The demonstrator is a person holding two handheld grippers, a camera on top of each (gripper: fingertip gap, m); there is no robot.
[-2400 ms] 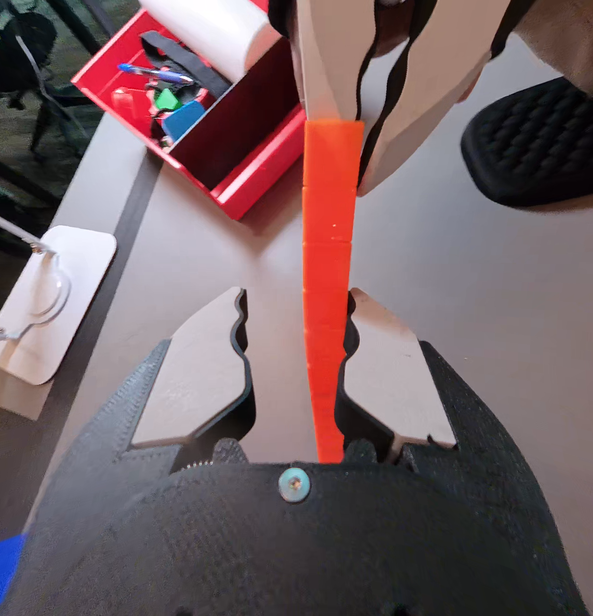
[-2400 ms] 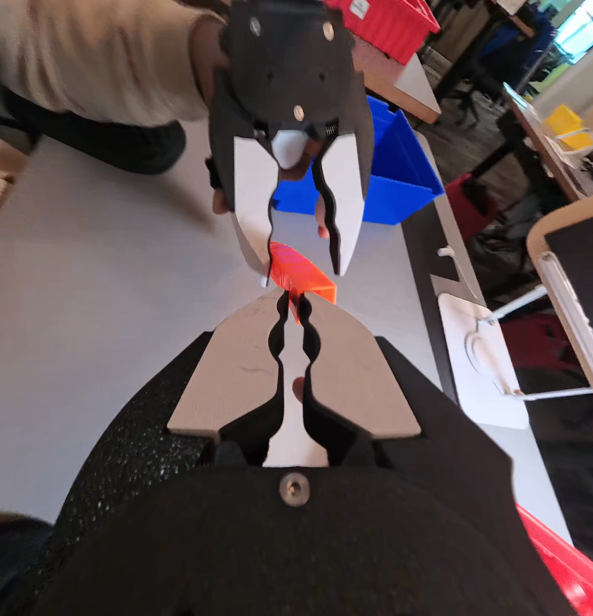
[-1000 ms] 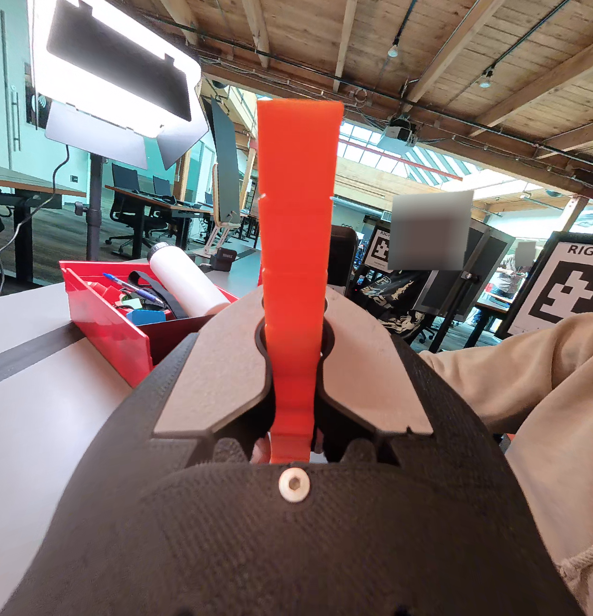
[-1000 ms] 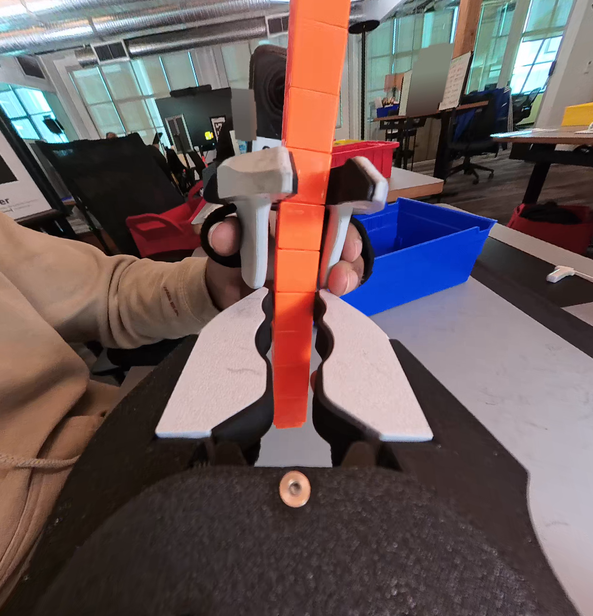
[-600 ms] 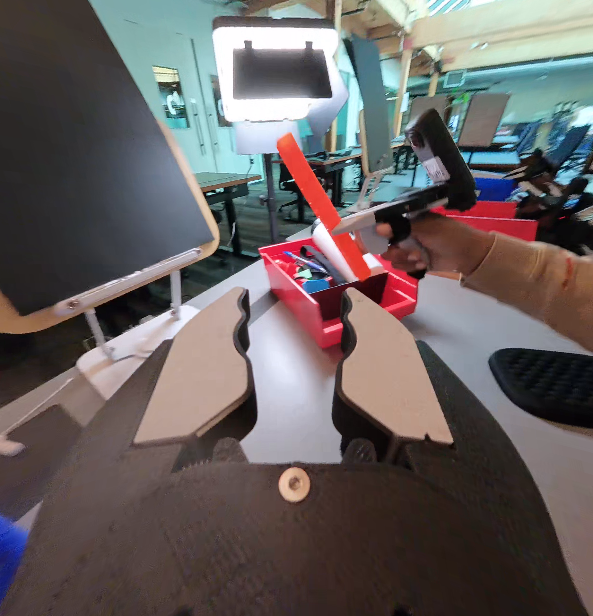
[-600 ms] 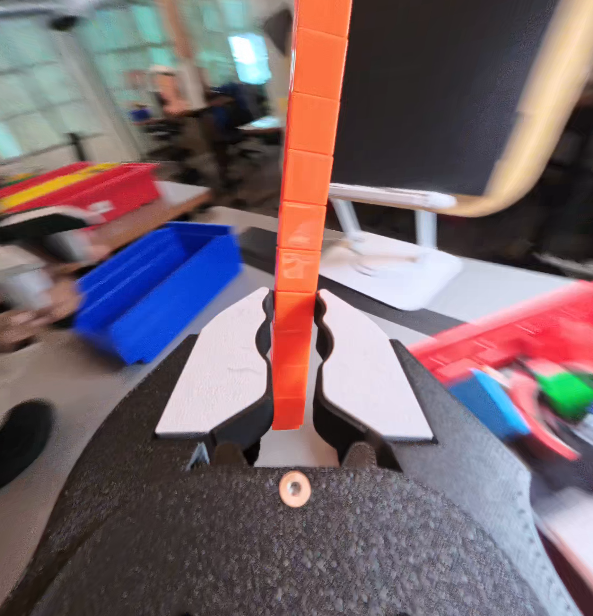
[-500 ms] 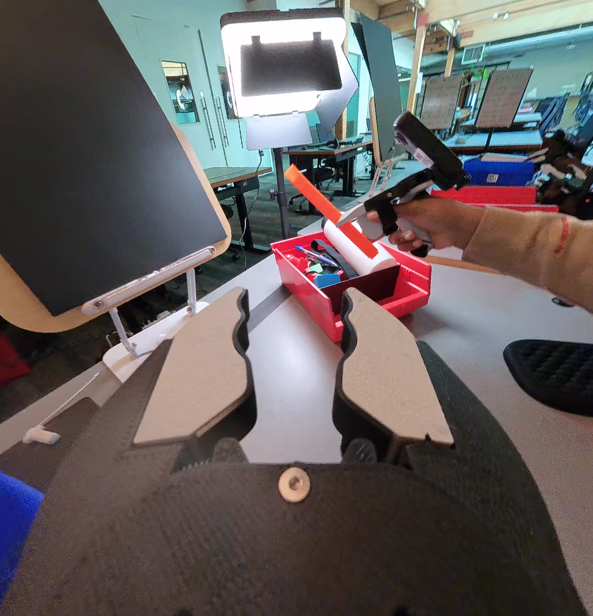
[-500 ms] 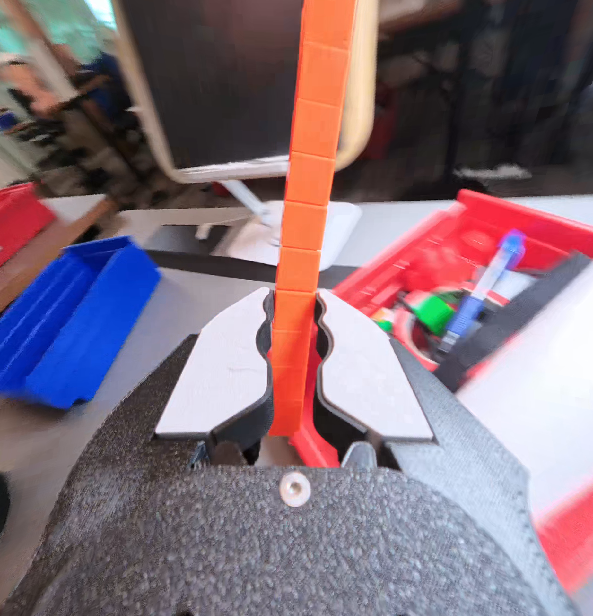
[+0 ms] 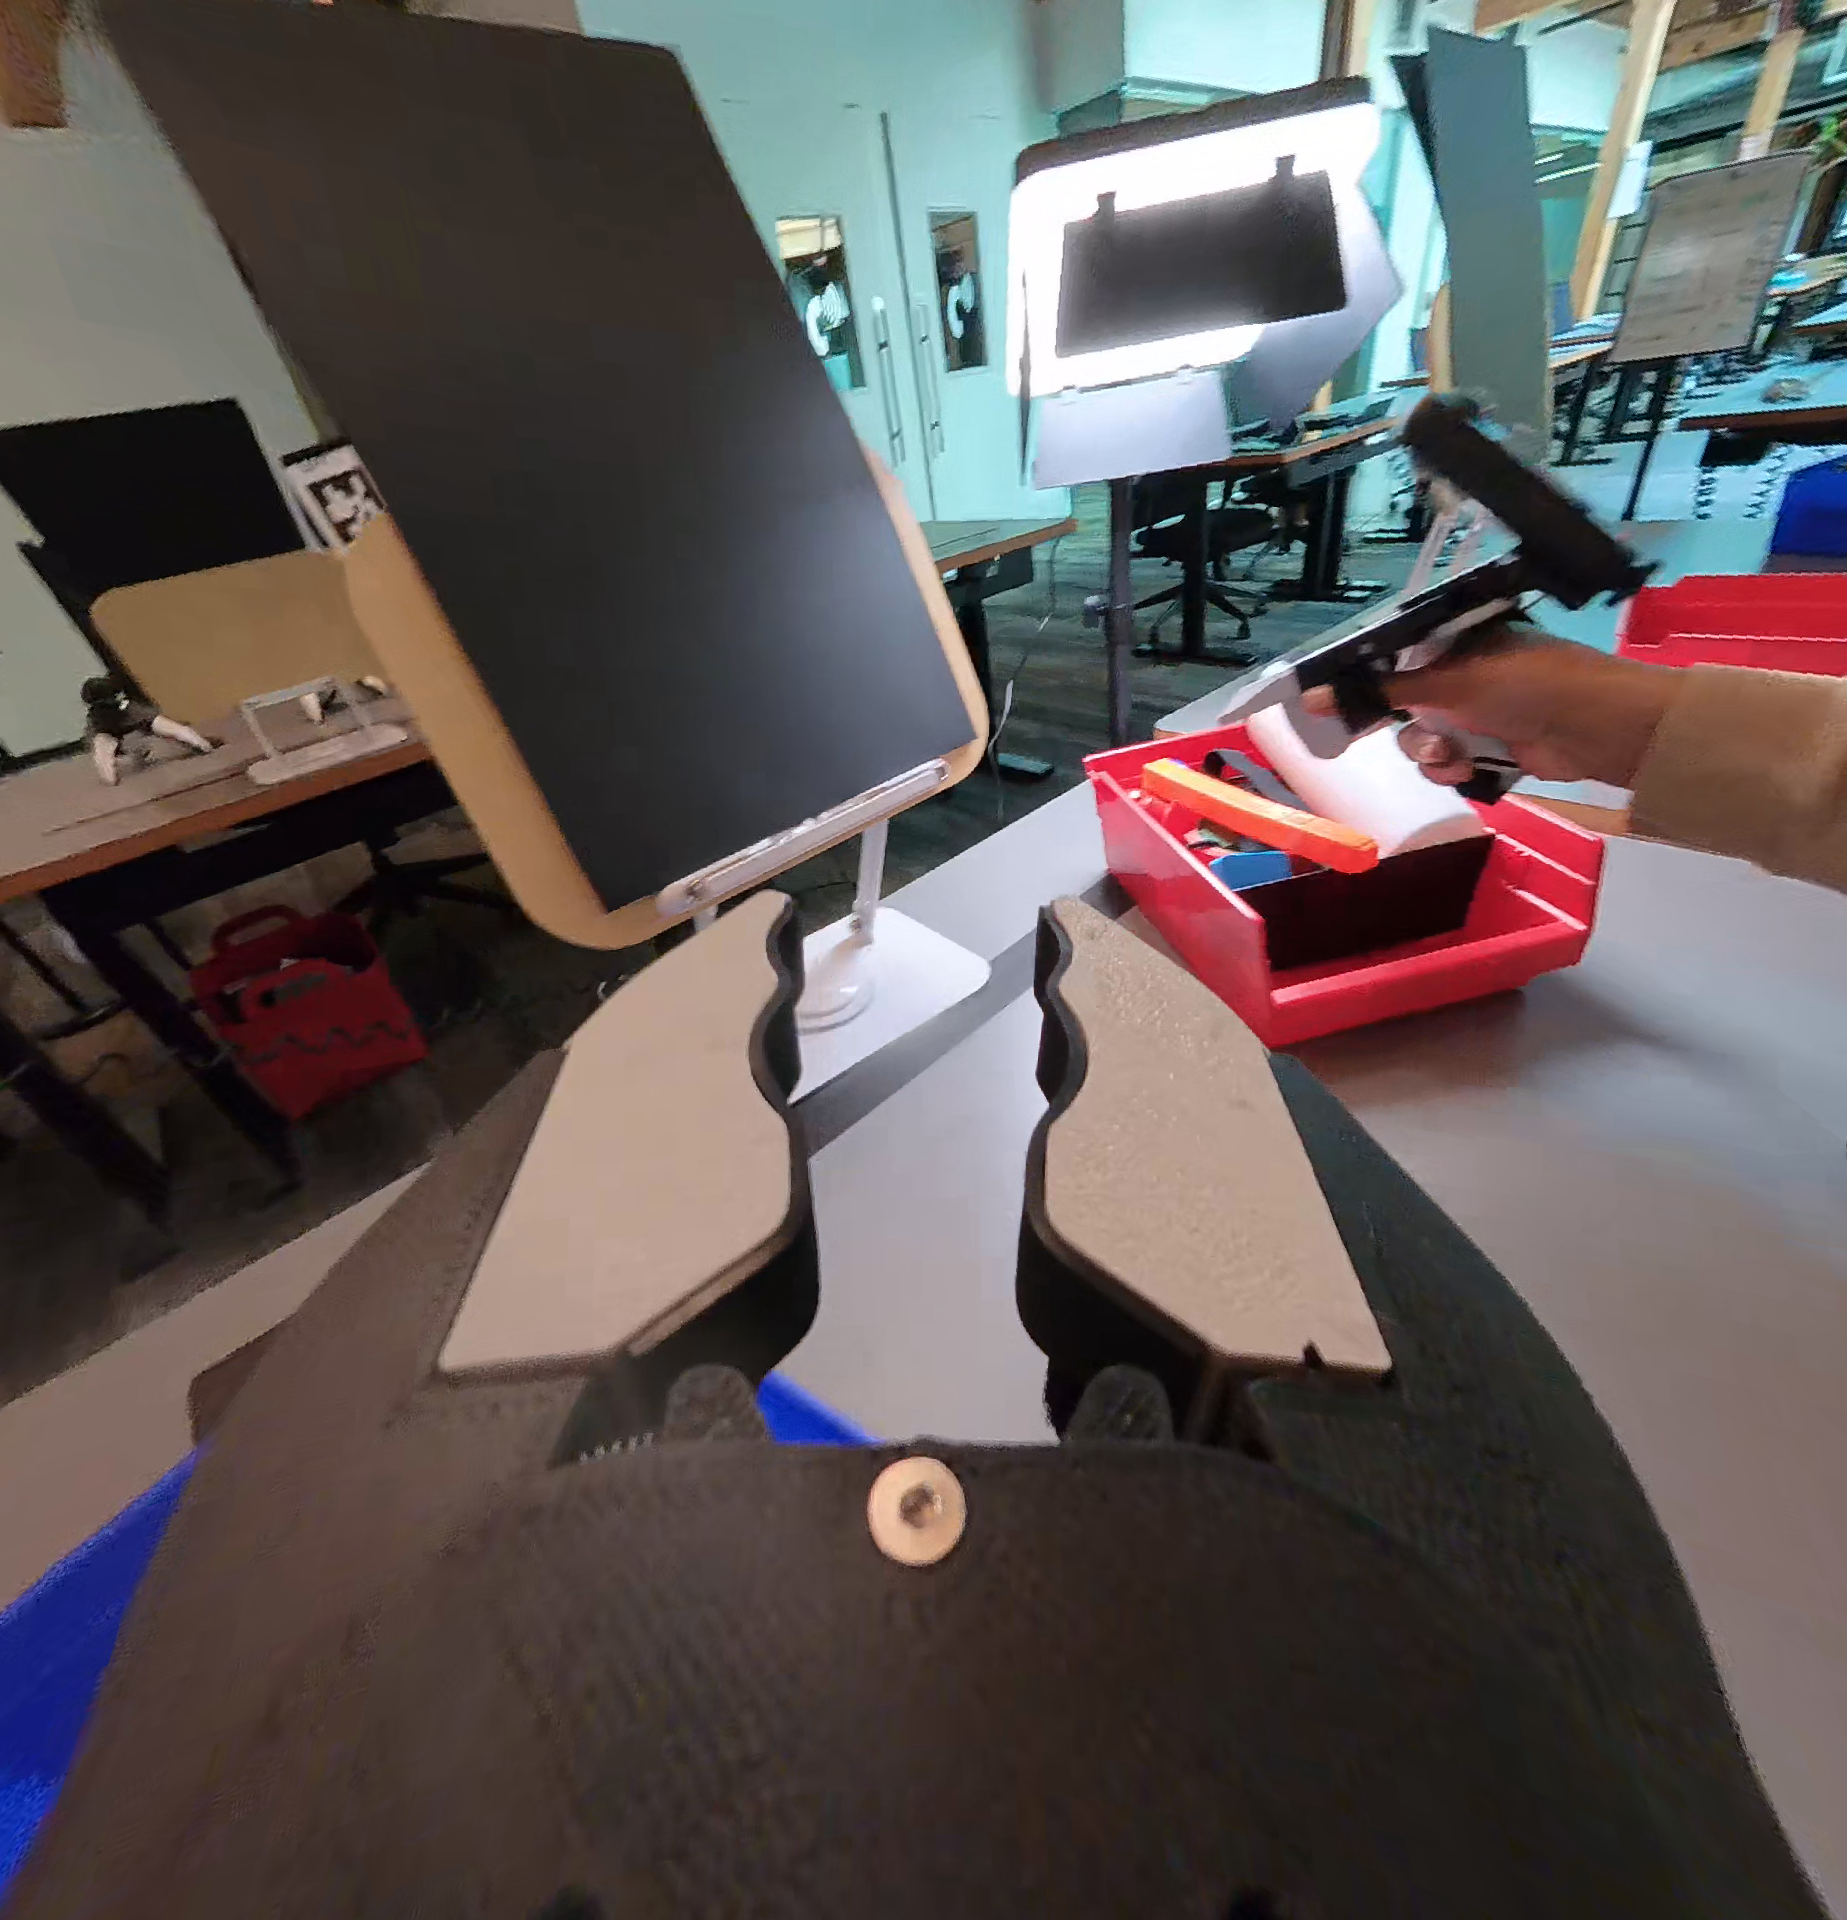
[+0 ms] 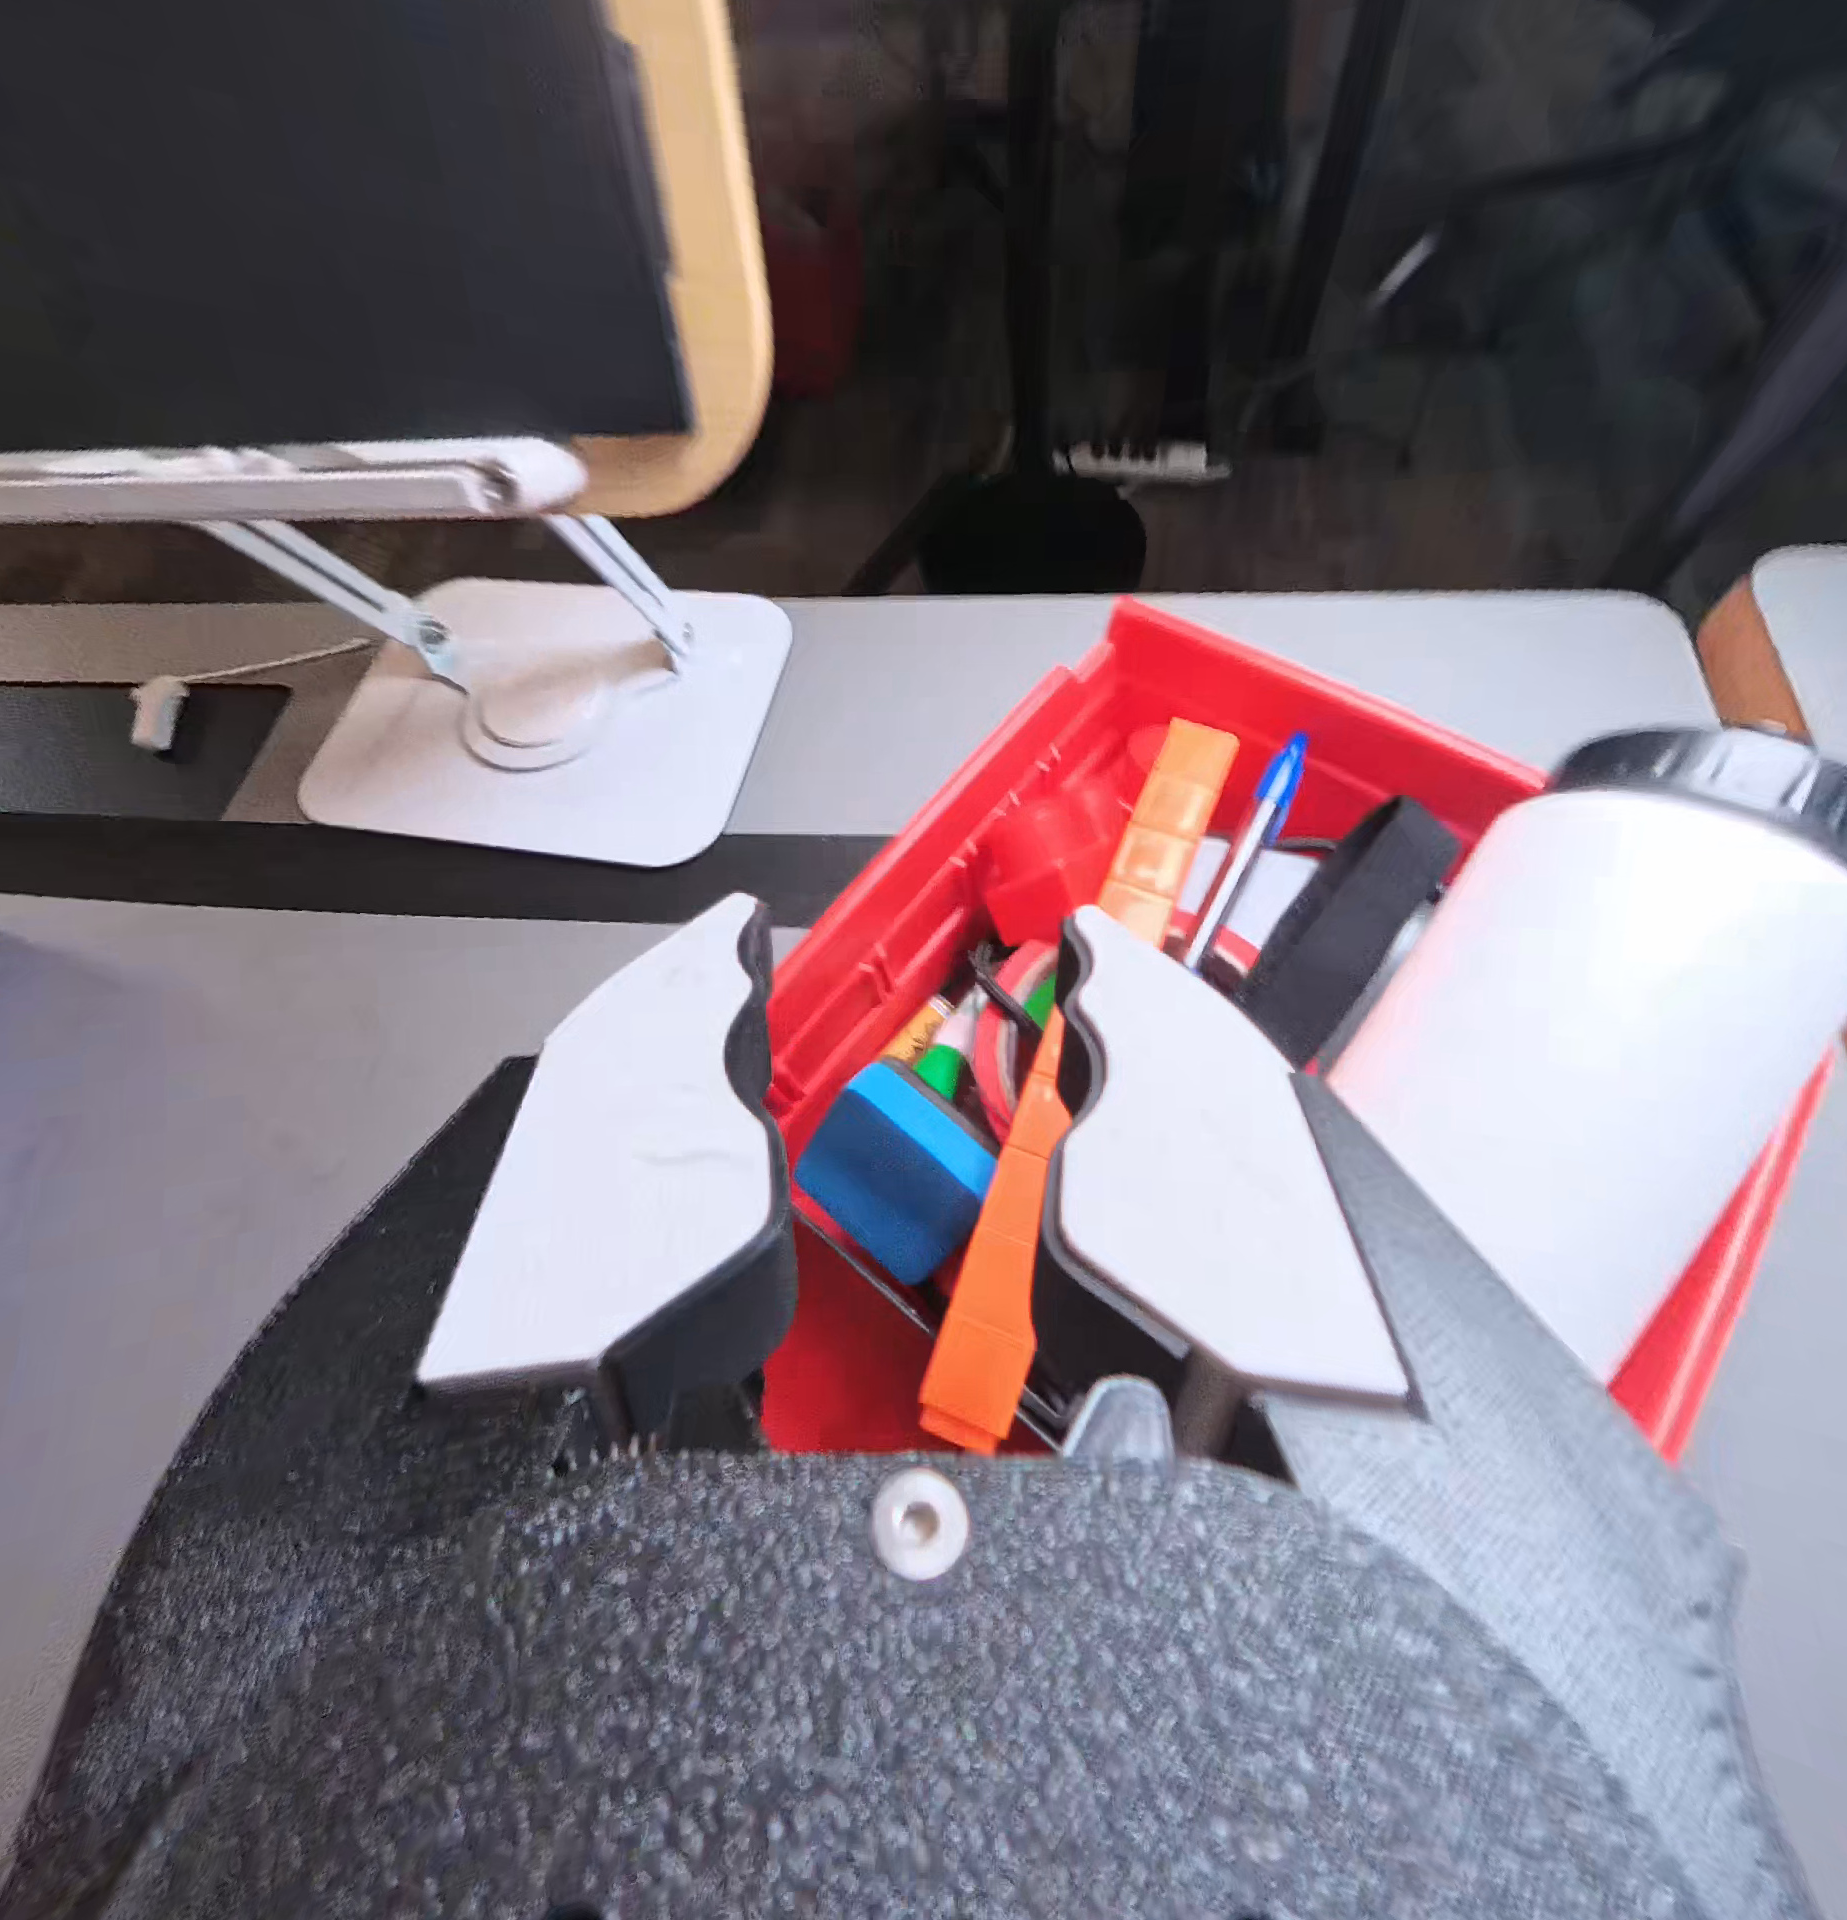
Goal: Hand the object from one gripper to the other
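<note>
Orange plastic, hard-looking: the segmented strip reads as a long, thin bar scored across into square blocks. I judge it light and stiff along its length, perhaps with some give at the scored joints. The faces look smooth, so a slack pinch could let it slide. The best hold is likely across the flat faces, near one end, leaving the rest free for the other tongs.

Landmark: red bin on the grey tabletop.
- The strip lies inside the red bin, slanted over the clutter, its far end toward the bin's back wall and its near end by the black divider.
- Beside it in the bin: a blue pen, a blue block and a white cylinder along the bin's right side.
- Right tongs hover over the bin, jaws spread, gripping nothing; the strip shows through the gap, against the right-hand finger's inner edge. Whether it touches is unclear.
- Left tongs hang well short of the red bin, jaws apart, empty.
- From there the strip shows across the bin's top, with the right tongs just above it.
</note>
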